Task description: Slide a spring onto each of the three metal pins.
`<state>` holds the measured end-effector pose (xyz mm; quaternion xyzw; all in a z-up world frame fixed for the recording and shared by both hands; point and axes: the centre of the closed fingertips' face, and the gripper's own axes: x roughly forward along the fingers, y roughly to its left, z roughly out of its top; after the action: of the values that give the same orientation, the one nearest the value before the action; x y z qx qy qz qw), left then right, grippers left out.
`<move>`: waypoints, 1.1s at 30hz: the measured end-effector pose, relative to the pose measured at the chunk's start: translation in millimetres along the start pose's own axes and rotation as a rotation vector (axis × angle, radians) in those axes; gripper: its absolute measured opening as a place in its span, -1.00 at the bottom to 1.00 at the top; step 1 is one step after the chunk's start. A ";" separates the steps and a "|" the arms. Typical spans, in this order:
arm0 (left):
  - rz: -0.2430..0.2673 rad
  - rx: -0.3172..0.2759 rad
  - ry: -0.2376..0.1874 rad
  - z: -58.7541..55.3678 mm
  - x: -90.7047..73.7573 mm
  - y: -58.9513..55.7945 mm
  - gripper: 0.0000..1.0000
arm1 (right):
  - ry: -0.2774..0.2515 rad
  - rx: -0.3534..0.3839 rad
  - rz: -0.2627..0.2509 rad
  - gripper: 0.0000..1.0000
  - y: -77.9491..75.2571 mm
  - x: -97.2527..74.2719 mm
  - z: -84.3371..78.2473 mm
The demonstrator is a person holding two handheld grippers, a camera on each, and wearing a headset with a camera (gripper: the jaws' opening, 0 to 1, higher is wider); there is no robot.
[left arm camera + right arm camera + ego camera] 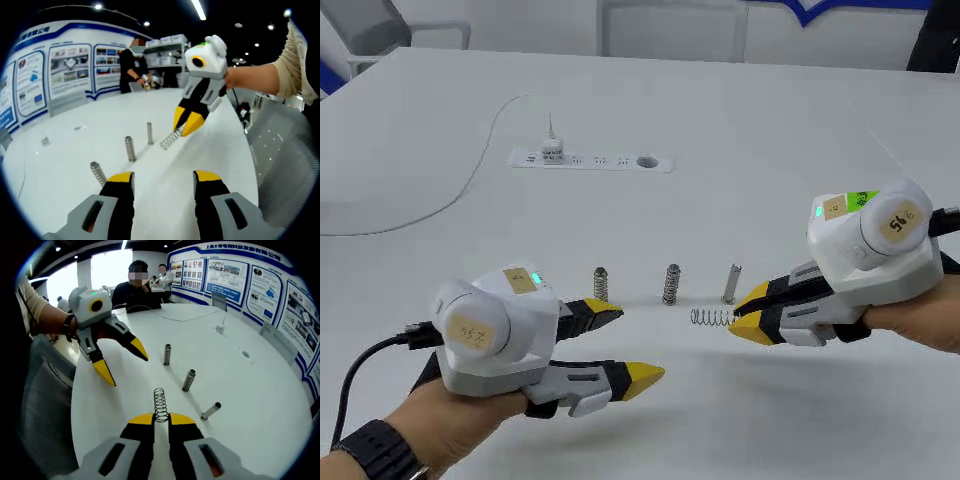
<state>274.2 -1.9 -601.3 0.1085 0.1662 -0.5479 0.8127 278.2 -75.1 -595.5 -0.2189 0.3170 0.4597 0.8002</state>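
Observation:
Three metal pins stand in a row on the white table. The left pin (601, 284) and the middle pin (671, 284) each carry a spring. The right pin (731, 283) is bare. My right gripper (743, 312) is shut on one end of a loose spring (712, 317), which juts out sideways just in front of the bare pin. In the right gripper view the spring (160, 405) sticks out from the closed tips, with the bare pin (210, 411) to its right. My left gripper (632, 343) is open, in front of the left pin, with nothing between its fingers.
A white power strip (591, 159) with a plugged-in adapter and a cable lies farther back on the table. Chairs stand beyond the far edge. In the gripper views people sit at the table's far side.

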 end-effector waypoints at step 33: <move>-0.092 0.123 0.008 7.6 15.5 -26.8 -0.51 | 0.064 -0.127 0.171 -0.77 39.5 6.8 19.6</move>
<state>255.8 -28.0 -600.2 0.1525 0.1401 -0.5934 0.7778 252.2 -39.4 -588.8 -0.2559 0.3303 0.5383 0.7319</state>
